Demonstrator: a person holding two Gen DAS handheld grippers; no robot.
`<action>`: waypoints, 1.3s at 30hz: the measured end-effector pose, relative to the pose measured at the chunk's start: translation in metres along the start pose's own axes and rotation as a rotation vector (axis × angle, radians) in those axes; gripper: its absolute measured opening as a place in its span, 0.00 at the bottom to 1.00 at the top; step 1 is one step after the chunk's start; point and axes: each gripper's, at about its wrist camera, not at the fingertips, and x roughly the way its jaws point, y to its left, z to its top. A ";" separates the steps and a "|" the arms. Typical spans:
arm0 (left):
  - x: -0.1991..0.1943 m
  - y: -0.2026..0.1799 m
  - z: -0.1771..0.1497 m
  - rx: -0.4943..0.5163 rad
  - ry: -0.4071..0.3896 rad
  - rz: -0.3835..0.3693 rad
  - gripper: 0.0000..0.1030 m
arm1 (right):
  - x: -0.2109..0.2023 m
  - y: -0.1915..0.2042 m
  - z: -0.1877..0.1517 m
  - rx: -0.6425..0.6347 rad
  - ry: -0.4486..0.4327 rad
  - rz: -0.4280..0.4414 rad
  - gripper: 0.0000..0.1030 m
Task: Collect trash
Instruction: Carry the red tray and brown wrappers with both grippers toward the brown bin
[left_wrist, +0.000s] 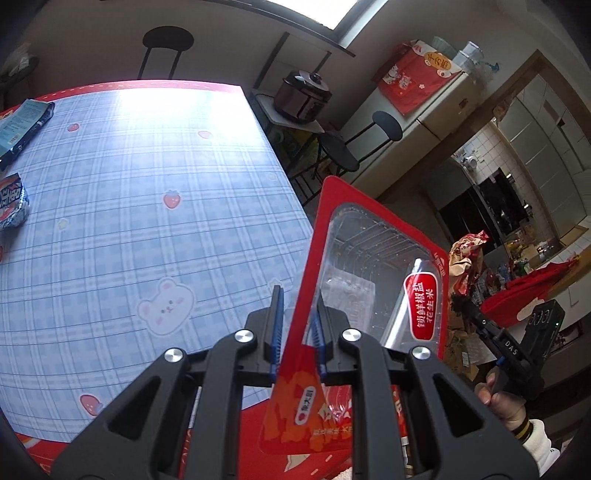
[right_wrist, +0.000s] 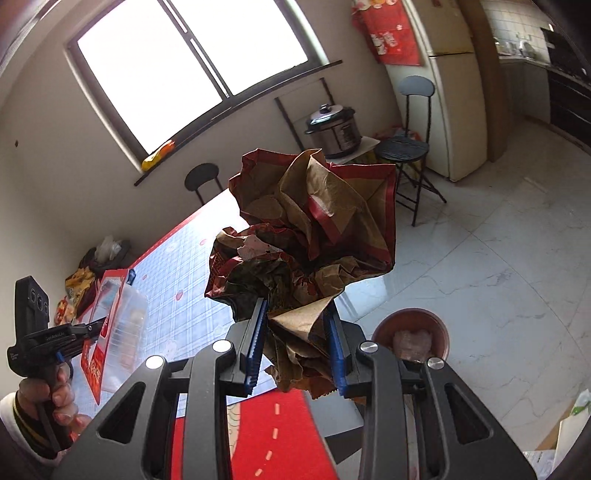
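Beyond the left hand-held gripper (left_wrist: 297, 325) pinching a red wrapper (left_wrist: 373, 266), packets (left_wrist: 13, 206) on the table (left_wrist: 155, 177); right hand-held gripper (right_wrist: 297, 347) clamped on crumpled paper (right_wrist: 314, 221).

Daylight came from the window (right_wrist: 192, 70), which was blown out white, glare washed the far table (left_wrist: 177, 107), corners were dark, fisheye bent the edges, focus was mostly sharp

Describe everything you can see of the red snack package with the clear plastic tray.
The red snack package is a flat red card sleeve with a clear window over a ribbed plastic tray, which looks empty. A red label with white characters sits at one side. It is lifted off the table, standing roughly on edge, its lower corner pinched in the left gripper. Nothing else touches it.
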 end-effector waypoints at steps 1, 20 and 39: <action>0.006 -0.008 0.000 0.011 0.009 -0.002 0.17 | -0.005 -0.010 0.000 0.021 -0.011 -0.006 0.29; 0.109 -0.114 0.005 0.135 0.130 0.024 0.17 | -0.064 -0.112 -0.008 0.170 -0.091 -0.108 0.29; 0.289 -0.188 0.040 0.307 0.262 0.217 0.18 | -0.078 -0.159 -0.020 0.237 -0.068 -0.205 0.29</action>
